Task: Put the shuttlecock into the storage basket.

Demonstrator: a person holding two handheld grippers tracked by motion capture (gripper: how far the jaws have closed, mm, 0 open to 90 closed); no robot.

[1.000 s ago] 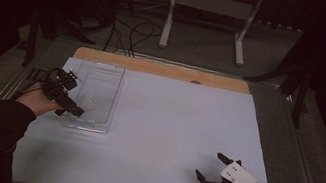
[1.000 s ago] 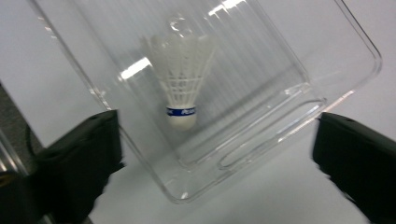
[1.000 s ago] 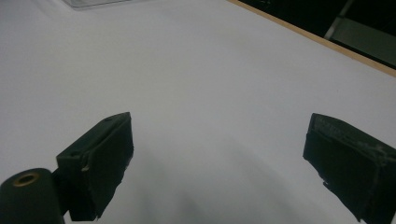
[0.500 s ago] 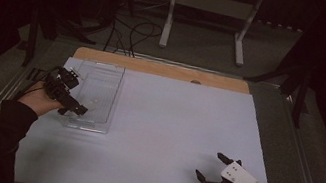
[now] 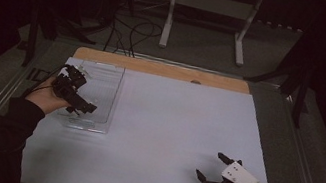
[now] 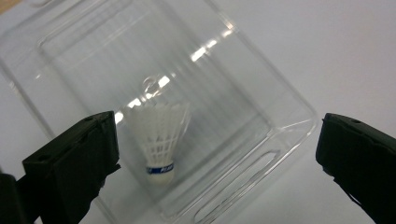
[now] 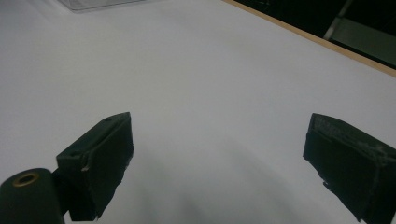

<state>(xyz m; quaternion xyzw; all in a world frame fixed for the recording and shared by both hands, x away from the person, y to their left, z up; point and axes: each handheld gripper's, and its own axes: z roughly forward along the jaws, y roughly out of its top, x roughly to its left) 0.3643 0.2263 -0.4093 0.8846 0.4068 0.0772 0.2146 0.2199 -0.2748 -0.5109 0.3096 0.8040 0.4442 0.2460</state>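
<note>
Two tongs, both released. My right gripper [image 5: 212,168] rests nearest me on the white table [image 5: 175,124], jaws spread over bare surface. Farther off, my left gripper [image 5: 81,106] hangs over the clear plastic box [image 5: 106,86] — a white shuttlecock [image 6: 161,140] lies inside, between the parted jaws.

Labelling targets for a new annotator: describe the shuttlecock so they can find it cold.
Start at the pale table and go to its far left, where a clear plastic box sits under the left hand-held gripper. The shuttlecock lies inside: white feathers, a blue band above its cork, the box's sole content.
</note>
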